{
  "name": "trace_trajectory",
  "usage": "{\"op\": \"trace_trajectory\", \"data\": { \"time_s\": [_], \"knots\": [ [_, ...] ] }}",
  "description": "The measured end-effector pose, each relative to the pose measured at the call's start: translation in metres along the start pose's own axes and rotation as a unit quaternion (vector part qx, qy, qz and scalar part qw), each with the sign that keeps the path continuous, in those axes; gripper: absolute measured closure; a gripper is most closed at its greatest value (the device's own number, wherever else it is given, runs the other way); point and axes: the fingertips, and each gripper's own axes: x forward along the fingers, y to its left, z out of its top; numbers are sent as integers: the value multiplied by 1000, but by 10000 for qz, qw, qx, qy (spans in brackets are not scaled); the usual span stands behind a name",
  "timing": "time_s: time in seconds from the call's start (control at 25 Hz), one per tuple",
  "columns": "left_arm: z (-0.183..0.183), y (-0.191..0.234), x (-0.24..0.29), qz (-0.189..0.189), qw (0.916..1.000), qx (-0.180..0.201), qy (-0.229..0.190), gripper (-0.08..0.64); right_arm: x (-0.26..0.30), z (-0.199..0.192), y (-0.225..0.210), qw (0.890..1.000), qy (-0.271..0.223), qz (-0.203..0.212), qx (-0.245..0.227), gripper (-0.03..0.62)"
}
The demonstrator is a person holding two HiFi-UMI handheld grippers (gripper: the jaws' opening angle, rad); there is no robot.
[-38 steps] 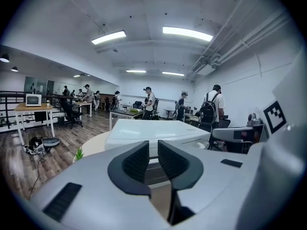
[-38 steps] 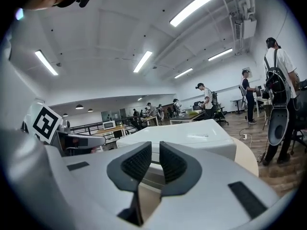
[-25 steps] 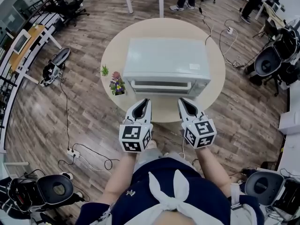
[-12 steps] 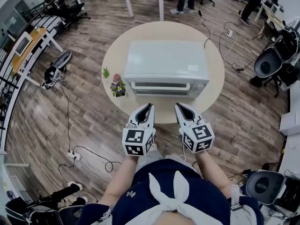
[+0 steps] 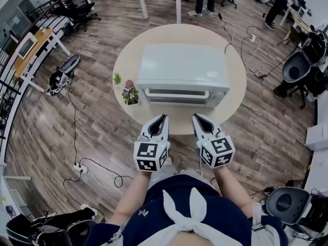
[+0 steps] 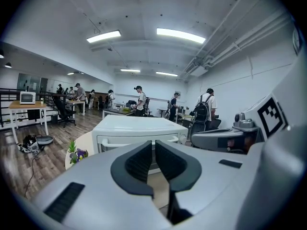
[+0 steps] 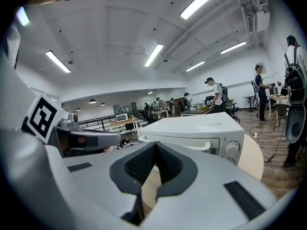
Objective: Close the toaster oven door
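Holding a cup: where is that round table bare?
Bare: the near strip of the round beige table before the white toaster oven, and the right rim. Crowded: left of the oven, small potted plants.

It was a big open office, partly used like a lab. There were rows of desks and office chairs on a wooden floor, loose cables lying around, long ceiling lights, and several people standing at the far desks.
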Motion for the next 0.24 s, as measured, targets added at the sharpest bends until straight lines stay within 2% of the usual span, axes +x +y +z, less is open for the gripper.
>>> {"op": "trace_trajectory", "data": {
  "time_s": [0.24],
  "knots": [
    [-4, 4, -1, 11, 10000, 16, 37, 534, 3, -3, 0, 10000, 41, -65, -27, 590]
  ]
}}
